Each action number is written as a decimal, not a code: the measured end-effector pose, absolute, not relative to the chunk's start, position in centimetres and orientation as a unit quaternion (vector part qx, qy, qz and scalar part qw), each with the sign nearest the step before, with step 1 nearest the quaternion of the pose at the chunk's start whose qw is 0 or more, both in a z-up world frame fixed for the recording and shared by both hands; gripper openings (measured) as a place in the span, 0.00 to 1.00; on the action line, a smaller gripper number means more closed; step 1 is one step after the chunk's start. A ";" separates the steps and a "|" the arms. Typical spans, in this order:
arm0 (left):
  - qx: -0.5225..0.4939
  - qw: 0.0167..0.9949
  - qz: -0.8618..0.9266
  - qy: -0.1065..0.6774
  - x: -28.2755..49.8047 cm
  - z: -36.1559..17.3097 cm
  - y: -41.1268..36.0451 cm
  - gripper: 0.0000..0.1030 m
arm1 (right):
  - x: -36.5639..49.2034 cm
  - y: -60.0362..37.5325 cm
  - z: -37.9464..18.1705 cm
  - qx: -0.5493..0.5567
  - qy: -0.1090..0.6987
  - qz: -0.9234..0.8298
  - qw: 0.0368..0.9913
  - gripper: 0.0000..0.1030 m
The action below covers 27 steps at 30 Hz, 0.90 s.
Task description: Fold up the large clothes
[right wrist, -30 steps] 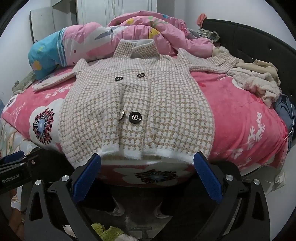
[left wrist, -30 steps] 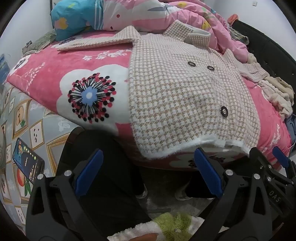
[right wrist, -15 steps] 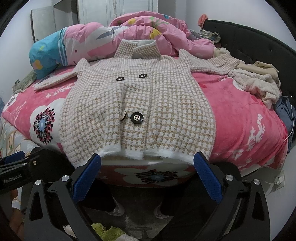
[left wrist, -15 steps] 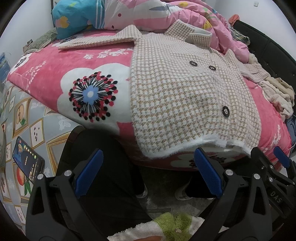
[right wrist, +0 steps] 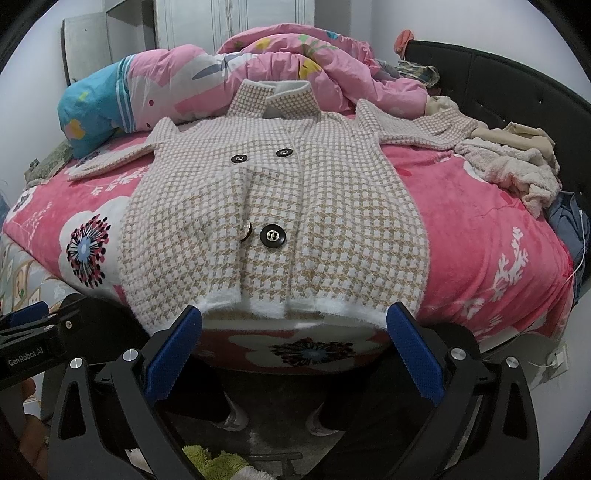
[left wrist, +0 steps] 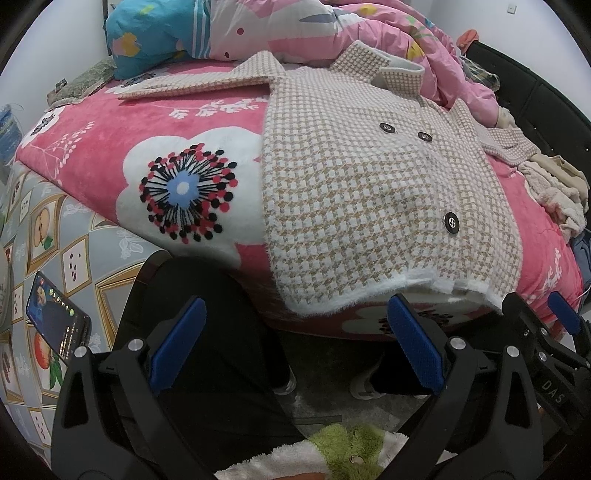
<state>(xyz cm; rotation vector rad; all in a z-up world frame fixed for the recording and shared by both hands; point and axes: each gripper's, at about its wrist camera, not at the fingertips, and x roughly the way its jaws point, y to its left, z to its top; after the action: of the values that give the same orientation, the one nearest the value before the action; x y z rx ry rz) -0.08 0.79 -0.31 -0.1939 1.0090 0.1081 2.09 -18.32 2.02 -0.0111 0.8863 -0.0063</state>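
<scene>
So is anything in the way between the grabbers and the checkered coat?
Nothing visible. The left gripper and right gripper both hang open, just off the bed's edge, facing the coat. Its white hem lies right ahead, uncovered.

A home bedroom: bed (right wrist: 480, 236) with heaped pink duvet (right wrist: 295, 62), wardrobe (right wrist: 229, 22) behind.

Black left gripper (left wrist: 295, 347) and right gripper (right wrist: 291, 350), blue textured pads (right wrist: 173, 354), silver screws (right wrist: 130, 355), white "GenRobot.AI" lettering.

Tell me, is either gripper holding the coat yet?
Neither. The left gripper and right gripper are both open, short of the houndstooth coat.
</scene>
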 end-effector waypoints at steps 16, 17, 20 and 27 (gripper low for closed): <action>-0.092 0.870 0.056 0.481 0.0 -0.2 1.3 0.92 | 2.1 -18.2 2.0 -0.006 0.428 0.004 0.904 0.94; -0.091 0.870 0.057 0.481 0.0 -0.1 1.3 0.92 | 2.2 -18.1 2.0 -0.006 0.428 0.005 0.904 0.94; -0.090 0.871 0.060 0.480 0.0 0.0 1.3 0.92 | 2.4 -18.1 2.0 -0.006 0.428 0.008 0.904 0.94; -0.089 0.873 0.066 0.474 0.4 0.1 1.4 0.92 | 2.9 -18.1 2.4 -0.011 0.418 0.011 0.908 0.94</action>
<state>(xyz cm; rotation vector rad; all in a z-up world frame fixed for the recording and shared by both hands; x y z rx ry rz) 0.40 1.42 0.15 -0.1853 0.9912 0.1376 2.86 -18.11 2.37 -0.0225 0.8625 0.0237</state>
